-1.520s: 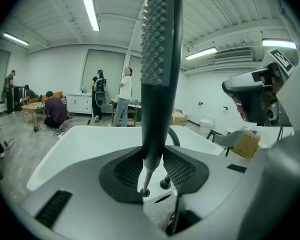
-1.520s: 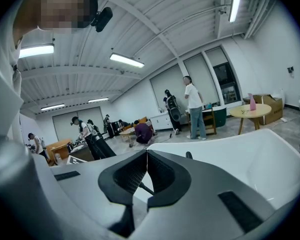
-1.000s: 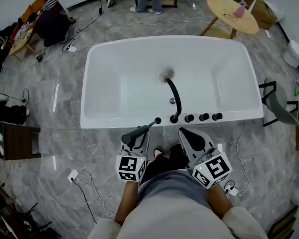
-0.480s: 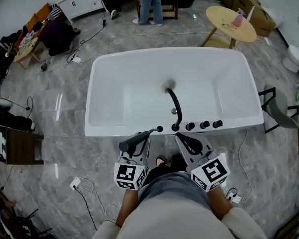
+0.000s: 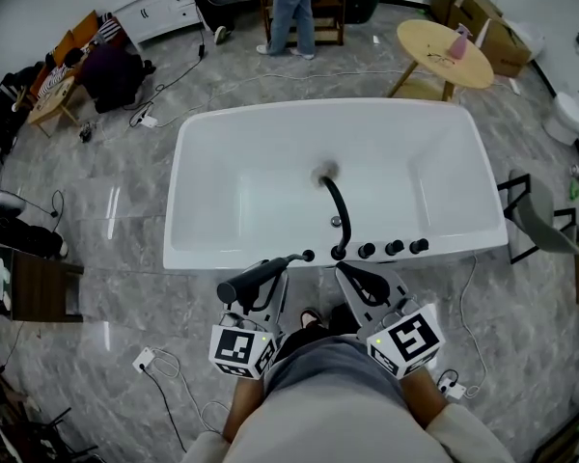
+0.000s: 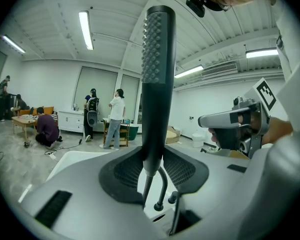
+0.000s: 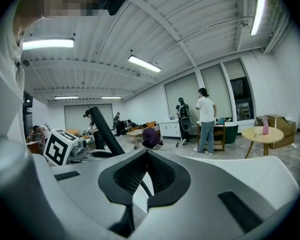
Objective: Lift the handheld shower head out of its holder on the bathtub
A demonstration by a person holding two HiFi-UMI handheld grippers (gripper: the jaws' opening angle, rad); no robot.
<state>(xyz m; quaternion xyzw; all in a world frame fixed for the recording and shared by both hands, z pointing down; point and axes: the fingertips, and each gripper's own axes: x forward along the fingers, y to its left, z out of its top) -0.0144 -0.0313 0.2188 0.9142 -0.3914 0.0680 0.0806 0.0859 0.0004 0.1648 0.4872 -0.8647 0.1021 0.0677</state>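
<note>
L gripper [image 5: 267,285] clamps shower head [image 5: 255,276]; R gripper [image 5: 353,276] closed, empty.
Shower head stands betw. L jaws just off bathtub [image 5: 212,255] near rim, left of black spout [image 5: 337,197]; R jaws pressed together w/ nothing betw.

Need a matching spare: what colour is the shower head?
The shower head is black; clearest in left gripper view.

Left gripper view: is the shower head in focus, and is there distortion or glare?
Left gripper view: the shower head is sharp, the near jaws soft; the fisheye lens bends the ceiling lights, which glare. Head view: bathtub edges bow; floor shows glare streaks.
</note>
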